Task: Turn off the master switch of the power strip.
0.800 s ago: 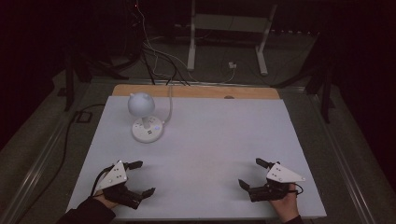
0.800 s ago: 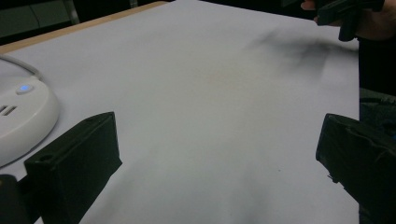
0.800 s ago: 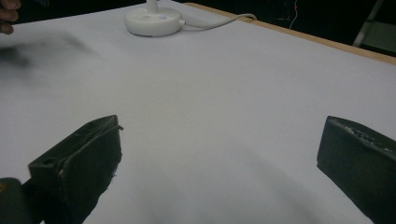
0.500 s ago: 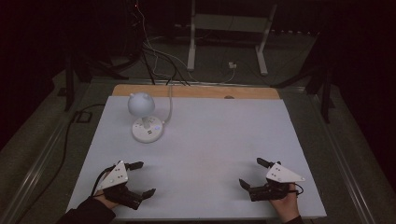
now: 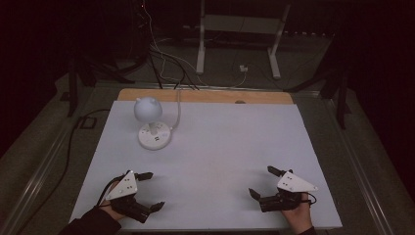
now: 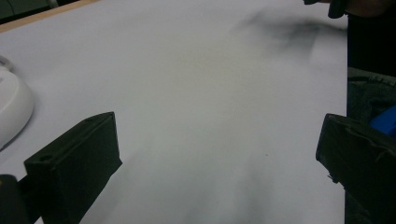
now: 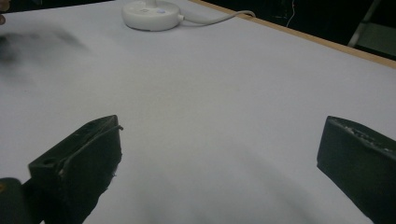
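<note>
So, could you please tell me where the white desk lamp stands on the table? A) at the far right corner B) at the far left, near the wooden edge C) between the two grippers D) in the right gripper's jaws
B: the white desk lamp stands on the table at its far left, near the wooden edge, well beyond the left gripper and right gripper, both open and empty.

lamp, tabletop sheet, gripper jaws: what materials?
Lamp: looks like white plastic, smooth and slightly glossy, with a moulded round base and shade.
Tabletop sheet: matte white, no glare, probably paper or laminate; a wood-coloured edge shows behind it.
Left gripper and right gripper: jaws are matte black, probably plastic or rubber; hard to tell.
</note>
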A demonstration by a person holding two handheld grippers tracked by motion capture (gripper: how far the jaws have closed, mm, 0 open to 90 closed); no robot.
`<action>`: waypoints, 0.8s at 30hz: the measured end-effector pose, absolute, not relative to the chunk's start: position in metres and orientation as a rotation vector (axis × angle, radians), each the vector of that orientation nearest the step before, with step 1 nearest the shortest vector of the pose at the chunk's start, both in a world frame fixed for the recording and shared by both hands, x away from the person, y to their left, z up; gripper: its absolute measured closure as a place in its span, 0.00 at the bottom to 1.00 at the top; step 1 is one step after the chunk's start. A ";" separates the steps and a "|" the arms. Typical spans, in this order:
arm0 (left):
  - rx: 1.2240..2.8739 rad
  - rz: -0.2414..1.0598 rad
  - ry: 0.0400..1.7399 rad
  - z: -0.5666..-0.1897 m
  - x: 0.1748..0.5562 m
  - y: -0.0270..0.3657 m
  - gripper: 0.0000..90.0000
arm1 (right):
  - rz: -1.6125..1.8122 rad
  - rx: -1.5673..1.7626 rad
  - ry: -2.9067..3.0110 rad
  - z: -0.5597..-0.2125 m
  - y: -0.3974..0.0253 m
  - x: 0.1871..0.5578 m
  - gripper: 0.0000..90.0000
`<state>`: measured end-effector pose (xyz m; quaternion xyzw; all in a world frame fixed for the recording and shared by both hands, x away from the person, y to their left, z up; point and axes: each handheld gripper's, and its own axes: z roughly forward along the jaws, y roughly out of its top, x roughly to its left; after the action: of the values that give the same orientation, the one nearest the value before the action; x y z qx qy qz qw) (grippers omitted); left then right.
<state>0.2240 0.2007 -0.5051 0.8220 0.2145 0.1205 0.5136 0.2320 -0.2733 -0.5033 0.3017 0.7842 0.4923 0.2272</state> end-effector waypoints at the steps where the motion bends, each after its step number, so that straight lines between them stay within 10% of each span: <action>1: 1.973 0.285 0.519 -0.505 0.224 0.201 0.00 | 1.356 0.829 2.160 -0.503 -0.273 0.232 0.00; 24: 1.980 0.259 0.486 -0.492 0.226 0.194 0.00 | 1.336 0.796 2.130 -0.499 -0.269 0.226 0.00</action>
<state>0.2258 0.1937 -0.4919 0.8248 0.2023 0.1077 0.5169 0.2260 -0.2686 -0.4993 0.2924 0.7820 0.4906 0.2496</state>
